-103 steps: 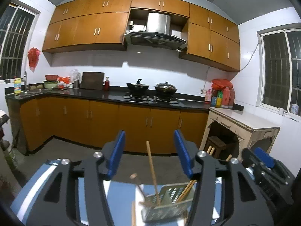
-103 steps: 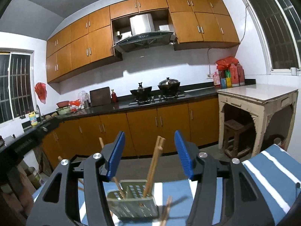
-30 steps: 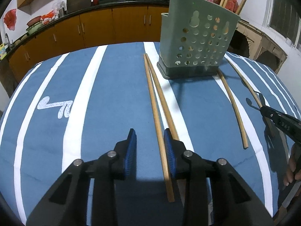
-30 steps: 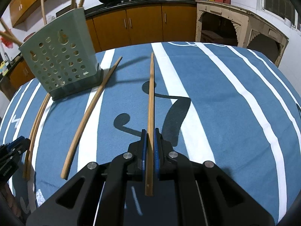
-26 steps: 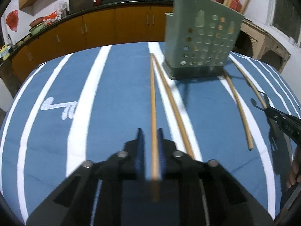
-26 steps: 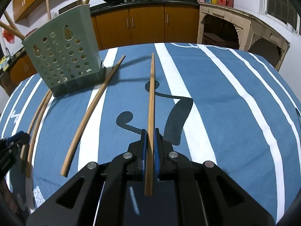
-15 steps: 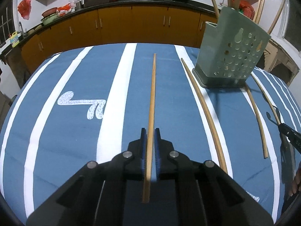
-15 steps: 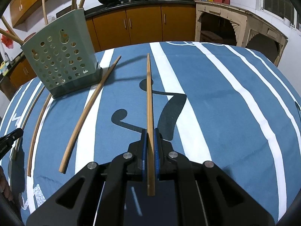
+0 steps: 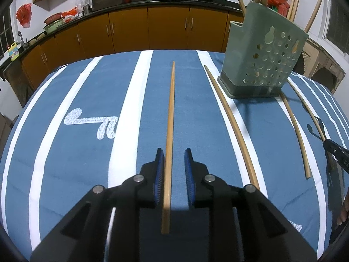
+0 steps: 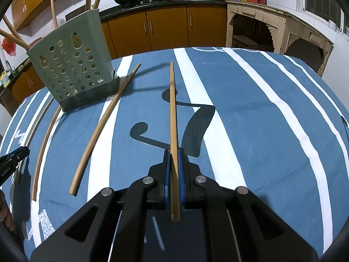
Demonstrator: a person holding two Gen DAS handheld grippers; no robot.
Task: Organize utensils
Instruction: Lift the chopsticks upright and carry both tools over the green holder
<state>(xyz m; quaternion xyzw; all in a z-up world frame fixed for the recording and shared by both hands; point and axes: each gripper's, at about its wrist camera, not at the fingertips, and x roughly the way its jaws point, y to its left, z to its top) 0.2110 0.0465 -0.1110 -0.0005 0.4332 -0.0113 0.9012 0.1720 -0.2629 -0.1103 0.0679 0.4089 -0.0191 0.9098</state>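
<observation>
A green perforated utensil holder stands on the blue striped tablecloth with several wooden chopsticks upright in it; it also shows in the right wrist view. My left gripper is open, its pads apart on either side of a wooden chopstick that lies between them. My right gripper is shut on another wooden chopstick pointing forward above the cloth. Loose chopsticks lie beside the holder in the left wrist view and in the right wrist view.
The tablecloth covers a round table. Two more loose chopsticks lie right of the holder. Kitchen cabinets and a stone side table stand beyond. The other gripper's tip shows at the frame edge.
My left gripper was shut on the chopstick half a second ago; now its jaws have opened around it. The right gripper still holds its chopstick, shifted only slightly.
</observation>
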